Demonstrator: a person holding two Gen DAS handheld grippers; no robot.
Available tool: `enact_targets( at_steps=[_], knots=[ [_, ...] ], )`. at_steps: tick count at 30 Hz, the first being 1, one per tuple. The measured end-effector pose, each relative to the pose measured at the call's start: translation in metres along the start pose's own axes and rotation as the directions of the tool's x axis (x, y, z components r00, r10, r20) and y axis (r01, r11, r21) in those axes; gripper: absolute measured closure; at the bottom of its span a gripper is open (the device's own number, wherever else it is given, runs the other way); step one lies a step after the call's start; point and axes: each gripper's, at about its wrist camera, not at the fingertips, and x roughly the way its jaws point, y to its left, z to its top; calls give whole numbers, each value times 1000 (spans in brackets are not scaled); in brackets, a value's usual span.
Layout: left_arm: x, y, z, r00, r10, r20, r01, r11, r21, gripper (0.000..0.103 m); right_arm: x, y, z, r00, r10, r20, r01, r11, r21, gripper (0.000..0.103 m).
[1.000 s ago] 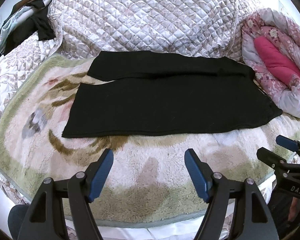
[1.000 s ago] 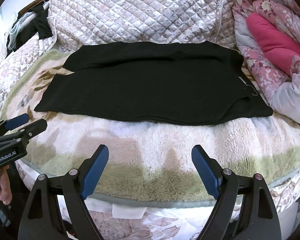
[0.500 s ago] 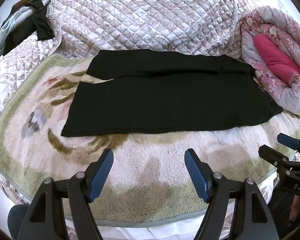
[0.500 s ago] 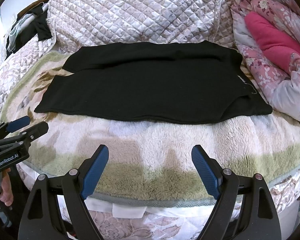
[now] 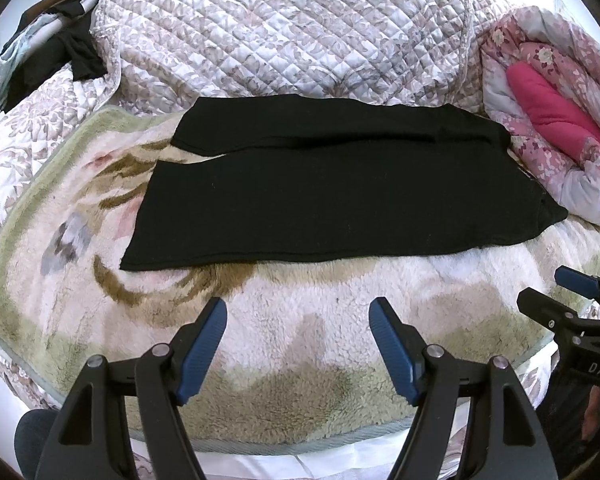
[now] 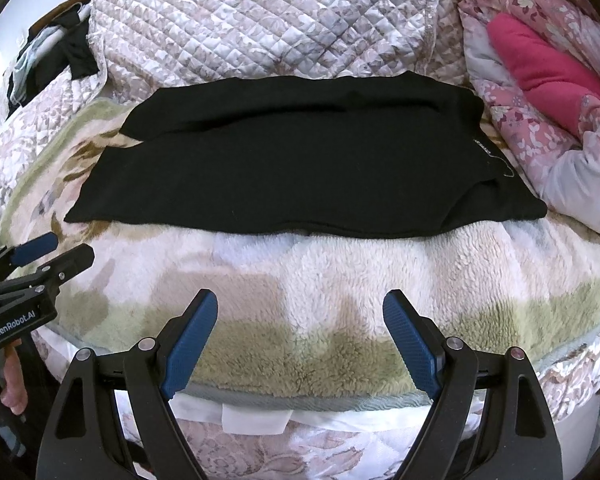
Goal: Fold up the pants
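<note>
Black pants (image 5: 332,196) lie flat on a fluffy floral blanket (image 5: 292,320), legs side by side pointing left, waist at the right. They also show in the right wrist view (image 6: 300,172), with a small label near the waist. My left gripper (image 5: 298,312) is open and empty, held over the blanket short of the pants' near edge. My right gripper (image 6: 300,304) is open and empty, also short of the near edge. Each gripper shows at the edge of the other's view: the right one (image 5: 556,292), the left one (image 6: 56,250).
A quilted bedspread (image 5: 284,32) is heaped behind the pants. A pink floral duvet with a magenta lining (image 5: 552,92) lies at the right. Dark clothes (image 5: 60,48) lie at the back left. The bed's front edge (image 6: 300,400) is just below my right gripper.
Both grippers have crept slightly forward toward the pants. The pants have not moved.
</note>
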Motion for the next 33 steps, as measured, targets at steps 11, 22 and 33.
enact_targets(
  at_steps=[11, 22, 33],
  knots=[
    [7, 2, 1, 1000, 11, -21, -12, 1000, -4, 27, 5, -2, -1, 1000, 5, -5, -5, 1000, 10, 18],
    [14, 5, 2, 1000, 4, -26, -4, 1000, -7, 27, 15, -9, 0, 1000, 16, -22, -16, 1000, 18, 19],
    [28, 10, 2, 999, -10, -36, 9, 1000, -13, 27, 24, -23, 4, 999, 9, -32, -7, 999, 42, 19]
  ],
)
